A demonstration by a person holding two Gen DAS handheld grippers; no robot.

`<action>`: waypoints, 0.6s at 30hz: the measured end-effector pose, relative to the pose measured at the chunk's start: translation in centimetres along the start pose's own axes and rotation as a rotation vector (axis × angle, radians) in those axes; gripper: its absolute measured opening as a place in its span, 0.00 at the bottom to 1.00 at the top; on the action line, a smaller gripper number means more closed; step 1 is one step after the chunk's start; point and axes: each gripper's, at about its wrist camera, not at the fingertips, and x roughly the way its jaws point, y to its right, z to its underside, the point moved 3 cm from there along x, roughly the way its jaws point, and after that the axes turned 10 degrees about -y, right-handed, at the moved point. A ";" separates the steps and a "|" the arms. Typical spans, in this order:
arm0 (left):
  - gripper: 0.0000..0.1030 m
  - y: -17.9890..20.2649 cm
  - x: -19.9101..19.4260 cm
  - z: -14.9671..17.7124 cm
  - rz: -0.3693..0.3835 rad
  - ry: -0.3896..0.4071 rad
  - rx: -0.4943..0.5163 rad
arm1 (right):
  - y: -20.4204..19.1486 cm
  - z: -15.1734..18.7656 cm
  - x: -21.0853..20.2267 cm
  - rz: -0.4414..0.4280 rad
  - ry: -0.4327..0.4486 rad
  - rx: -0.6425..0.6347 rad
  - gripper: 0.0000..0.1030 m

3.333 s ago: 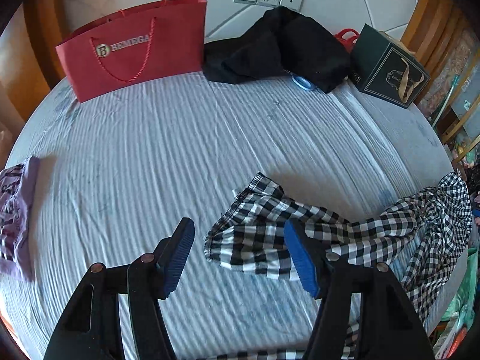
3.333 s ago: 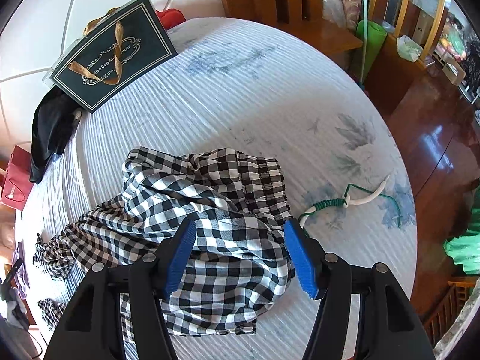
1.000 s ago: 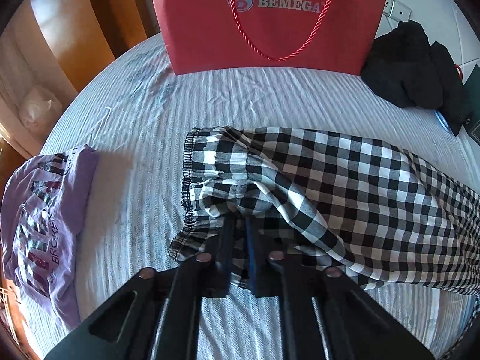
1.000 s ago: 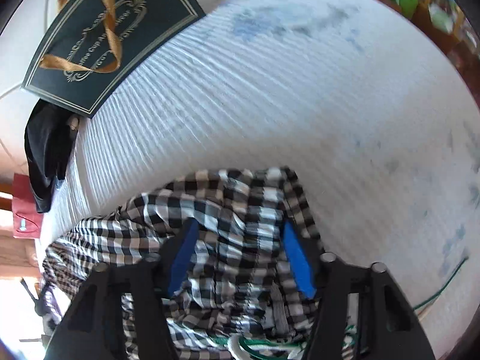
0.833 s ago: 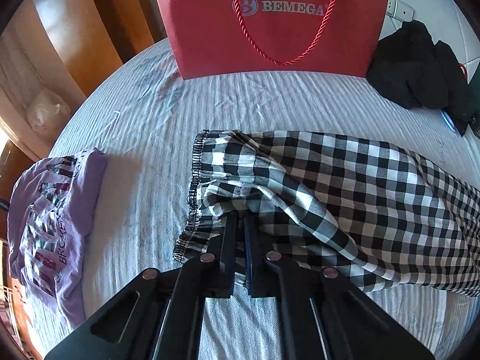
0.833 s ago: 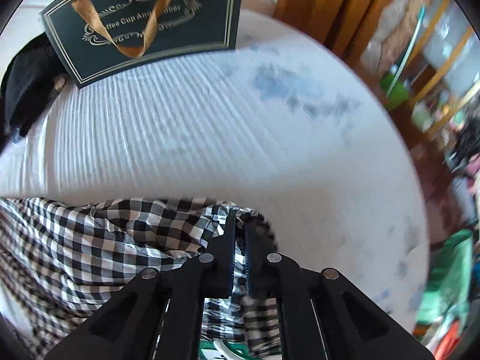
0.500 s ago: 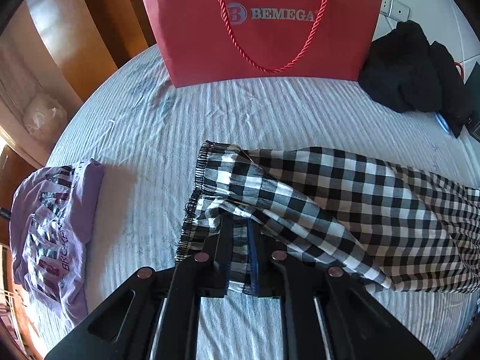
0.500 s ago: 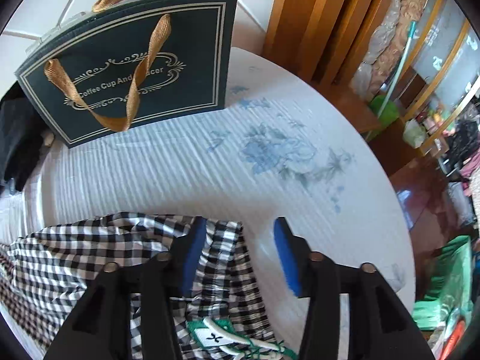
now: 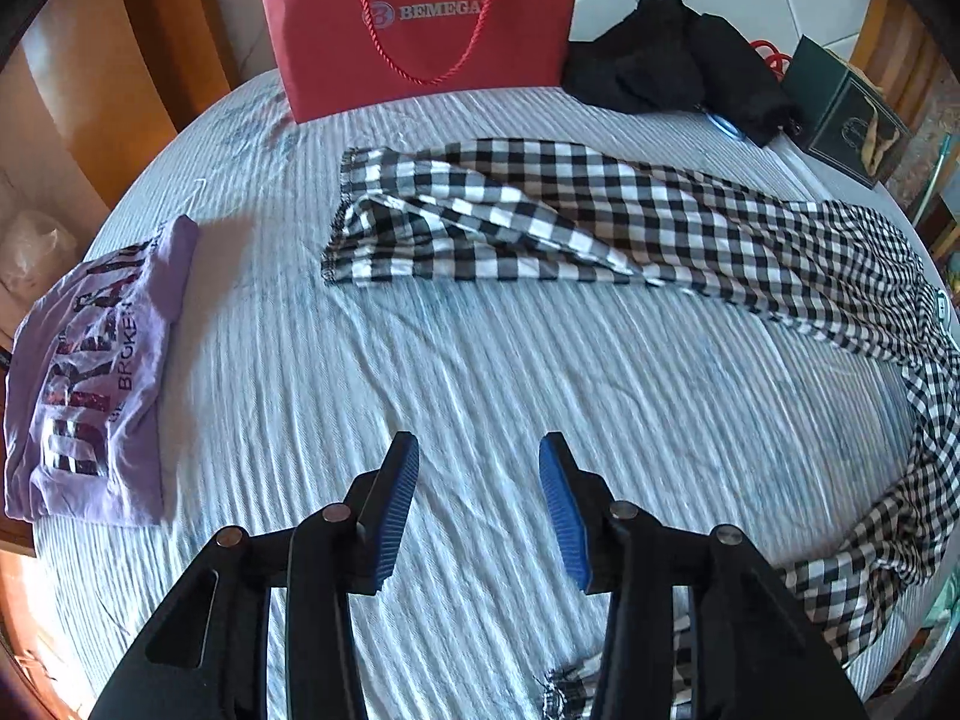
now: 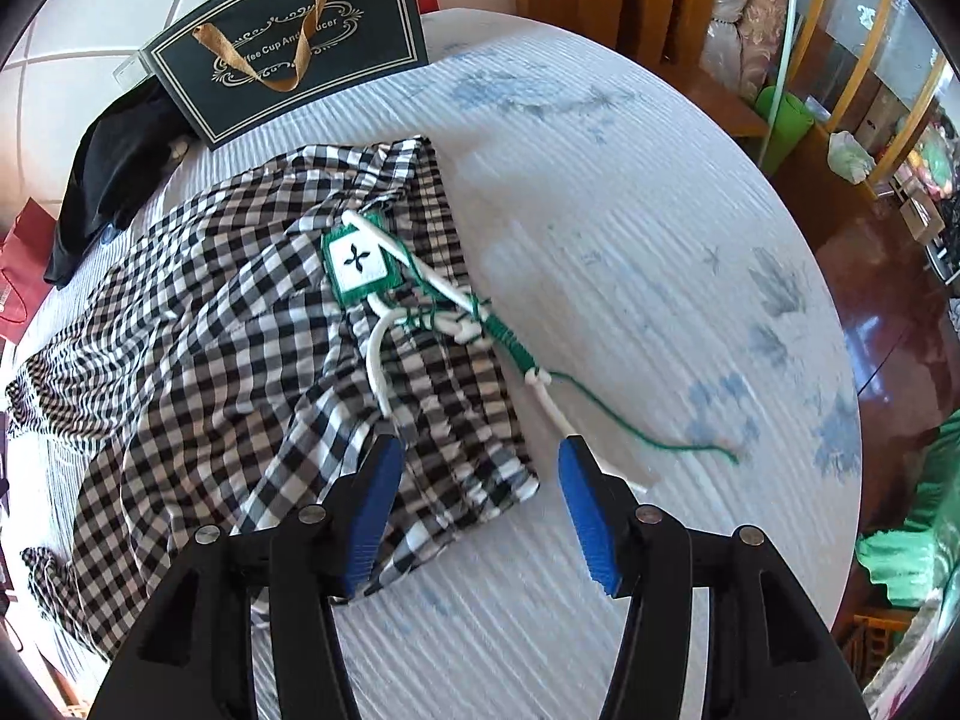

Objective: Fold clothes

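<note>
Both grippers have released the checked trousers (image 9: pixel 600 222), which now lie stretched across the bed (image 9: pixel 456 372), hem toward the red bag (image 9: pixel 420 30), waistband near the dark green bag (image 10: pixel 288 42). Judged: spreading is done, folding not begun. Left gripper (image 9: pixel 478 504): jaws wide, holding nothing, over bare sheet. Right gripper (image 10: pixel 474 507): jaws wide, empty, at the waistband corner; contact uncertain.

Bright daylight fills both views, glare on the wooden floor (image 10: pixel 882 324); fisheye bending (black vignette at corners) warps edges. Slight motion blur softens the bedsheet (image 9: pixel 456 372)
</note>
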 end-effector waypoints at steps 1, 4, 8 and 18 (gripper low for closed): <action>0.41 0.2 0.1 1.0 -0.003 -0.009 0.005 | -0.1 0.4 0.2 -0.004 -0.003 -0.006 0.53; 0.41 0.8 -0.6 3.9 -0.018 -0.005 -0.001 | -0.7 1.1 1.3 0.005 -0.028 -0.066 0.53; 0.42 1.2 -2.8 8.0 -0.004 0.030 -0.099 | -0.8 1.2 2.4 -0.024 -0.047 -0.137 0.56; 0.54 2.8 -2.6 14.6 -0.007 0.051 -0.238 | -0.9 1.0 3.9 -0.116 -0.081 -0.278 0.74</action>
